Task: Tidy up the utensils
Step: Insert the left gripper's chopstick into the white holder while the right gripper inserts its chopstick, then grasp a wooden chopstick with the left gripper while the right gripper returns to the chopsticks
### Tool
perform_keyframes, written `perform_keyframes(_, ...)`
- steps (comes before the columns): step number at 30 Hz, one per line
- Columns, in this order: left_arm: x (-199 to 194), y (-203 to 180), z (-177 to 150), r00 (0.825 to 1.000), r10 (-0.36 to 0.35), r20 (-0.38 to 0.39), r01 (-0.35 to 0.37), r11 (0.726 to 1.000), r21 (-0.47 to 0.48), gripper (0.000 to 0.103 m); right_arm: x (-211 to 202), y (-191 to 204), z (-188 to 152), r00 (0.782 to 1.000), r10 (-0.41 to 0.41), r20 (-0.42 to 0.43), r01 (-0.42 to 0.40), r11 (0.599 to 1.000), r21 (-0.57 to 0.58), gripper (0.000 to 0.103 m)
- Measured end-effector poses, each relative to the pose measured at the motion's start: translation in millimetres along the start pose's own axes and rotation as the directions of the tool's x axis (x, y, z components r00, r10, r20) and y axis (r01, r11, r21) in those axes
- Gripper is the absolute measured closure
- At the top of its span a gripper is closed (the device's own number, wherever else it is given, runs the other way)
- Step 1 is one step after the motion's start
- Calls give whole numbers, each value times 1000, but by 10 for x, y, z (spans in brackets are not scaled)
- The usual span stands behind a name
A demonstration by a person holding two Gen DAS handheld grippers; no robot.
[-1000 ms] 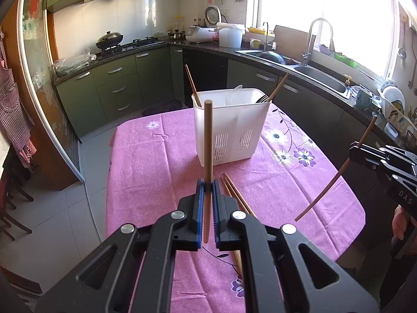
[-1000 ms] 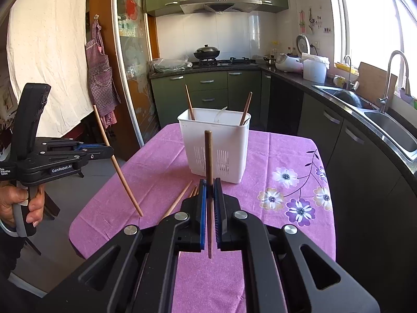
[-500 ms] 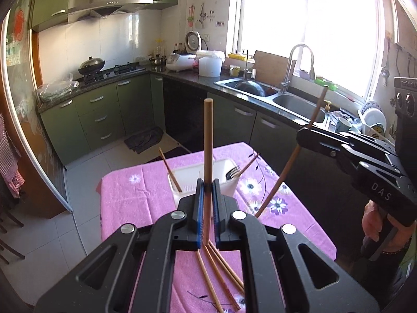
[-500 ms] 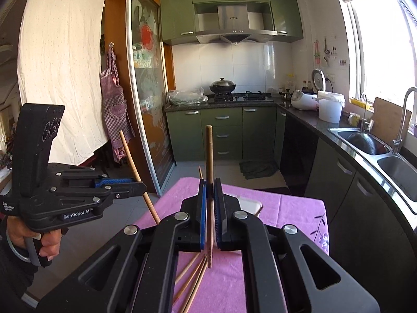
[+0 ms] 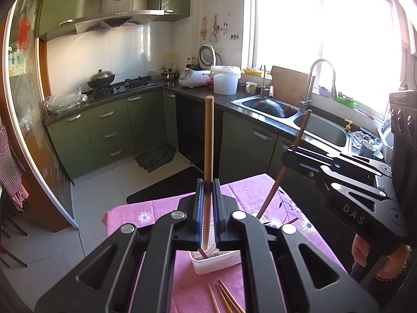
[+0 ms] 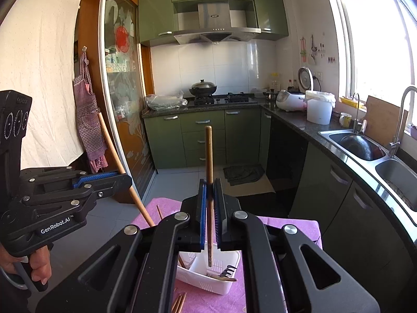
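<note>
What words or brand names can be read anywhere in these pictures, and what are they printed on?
"GenRobot.AI": white print on the side of the left claw, seen from the right wrist.
"DAS": grey letters on the body of the right claw, seen from the left wrist; any further letters are hidden.
Range hood: a small logo, too small to read.
Packets behind the glass door: print too blurred to read.

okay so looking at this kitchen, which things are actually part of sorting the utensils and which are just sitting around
Part of the job:
- chopstick in the left gripper
- chopstick in the right gripper
- white utensil holder on the table
- loose chopsticks on the pink cloth
- fork in the holder

Just lying about:
- wok on the stove
- rice cooker
- white bucket
- cutting board
- apron
</note>
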State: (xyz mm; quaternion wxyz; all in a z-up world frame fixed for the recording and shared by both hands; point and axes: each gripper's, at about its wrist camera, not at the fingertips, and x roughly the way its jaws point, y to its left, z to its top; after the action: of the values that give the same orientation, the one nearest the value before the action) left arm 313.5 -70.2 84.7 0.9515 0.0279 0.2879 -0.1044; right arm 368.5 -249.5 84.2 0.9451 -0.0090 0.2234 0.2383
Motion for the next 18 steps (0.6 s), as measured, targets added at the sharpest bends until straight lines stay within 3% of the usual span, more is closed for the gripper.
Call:
perform_keyframes(10,467,99,-359,988,-9,-152,7,1000,-16,95,491,-129,-385,993,13,-115,-10,1000,26,96)
perform_keyframes(14,353,94,-365,989,-5,-149,2,1000,-22,87,301,-93,-321,996,21,-84,-20,1000,17,96)
perform_keyframes(18,53,41,-377,993,-5,-119,3,1000,-15,82,-179,35,-260,999,45,-14,-45,999,-6,96)
